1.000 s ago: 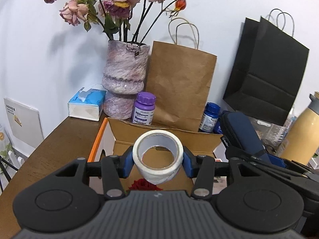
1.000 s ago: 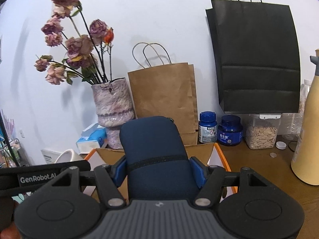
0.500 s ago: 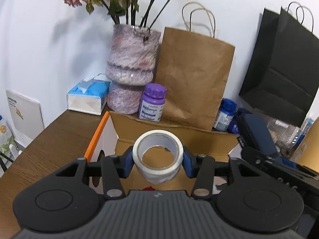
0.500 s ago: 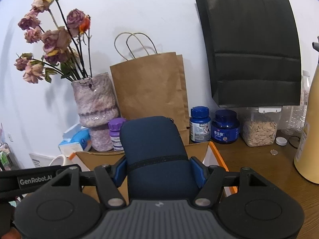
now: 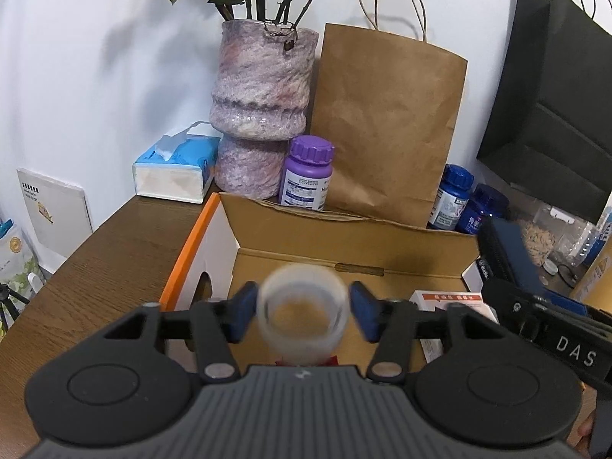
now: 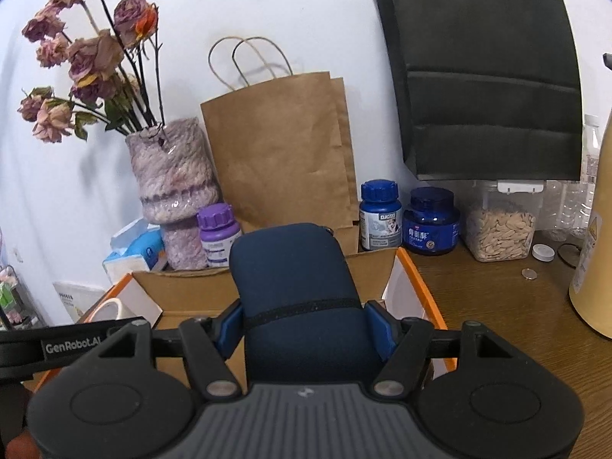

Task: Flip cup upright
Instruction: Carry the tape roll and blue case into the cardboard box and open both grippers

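White ring-shaped object (image 5: 303, 313), blurred, sat between left gripper (image 5: 302, 311) pads over cardboard box (image 5: 344, 244); pads looked slightly clear of it, grip uncertain. No cup identifiable. Judged light, stiff; take by outer wall. Right gripper (image 6: 306, 325) clamped navy case (image 6: 294, 290) above box.

Three bottles (image 6: 218, 233) (one purple), two paper bags (image 6: 281, 149)

Behind the open cardboard box (image 5: 344, 237) we note a purple-capped bottle (image 5: 308, 174), mottled vase (image 5: 260, 107), brown paper bag (image 5: 386, 122), tissue pack (image 5: 174, 168).
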A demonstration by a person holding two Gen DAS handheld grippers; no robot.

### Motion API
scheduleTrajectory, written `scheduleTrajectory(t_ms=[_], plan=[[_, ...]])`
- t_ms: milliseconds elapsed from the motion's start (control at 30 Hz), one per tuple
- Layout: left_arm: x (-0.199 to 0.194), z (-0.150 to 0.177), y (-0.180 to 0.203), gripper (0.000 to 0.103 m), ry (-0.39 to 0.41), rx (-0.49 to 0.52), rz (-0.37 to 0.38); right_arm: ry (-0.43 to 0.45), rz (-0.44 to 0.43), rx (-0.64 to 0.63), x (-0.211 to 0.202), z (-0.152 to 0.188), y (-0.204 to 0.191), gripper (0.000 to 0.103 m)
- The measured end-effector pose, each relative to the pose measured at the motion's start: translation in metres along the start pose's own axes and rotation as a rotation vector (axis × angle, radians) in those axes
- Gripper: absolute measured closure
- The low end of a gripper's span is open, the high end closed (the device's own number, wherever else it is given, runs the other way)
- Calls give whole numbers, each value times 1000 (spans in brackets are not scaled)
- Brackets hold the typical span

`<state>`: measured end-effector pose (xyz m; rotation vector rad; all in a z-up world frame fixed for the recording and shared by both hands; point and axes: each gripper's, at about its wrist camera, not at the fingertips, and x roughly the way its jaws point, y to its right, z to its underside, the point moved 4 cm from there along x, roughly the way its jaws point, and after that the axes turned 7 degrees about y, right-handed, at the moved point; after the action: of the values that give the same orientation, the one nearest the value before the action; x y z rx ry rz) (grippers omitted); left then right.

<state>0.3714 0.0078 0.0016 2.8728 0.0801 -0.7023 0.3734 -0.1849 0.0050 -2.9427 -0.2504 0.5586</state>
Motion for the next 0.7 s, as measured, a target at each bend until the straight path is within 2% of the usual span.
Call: scheduleTrajectory(t_ms=[33,67,100,133,167,267,700], plan=[[-1,0,0,19,5,8,-6,-1,3,1,0,0,0,36],[-2,0,0,14,11,18,-16,4,10,3,-1,-1,0,26],[-3,-1,0,7,19,24,-29,10,20,7,-2,-3,2,11],[-5,-2,0,0,28,27,-43,20,26,13,-5,-5,3,6],[-6,-2,-1,0,34,27,-47,29,27,17,-7,-6,4,2],[-7,-4,-3,0,38,19,-47,37,25,33,-11,-10,6,0],[-25,-8,-5,0,66,5,-46,54,-8,23,-26,-15,0,0]])
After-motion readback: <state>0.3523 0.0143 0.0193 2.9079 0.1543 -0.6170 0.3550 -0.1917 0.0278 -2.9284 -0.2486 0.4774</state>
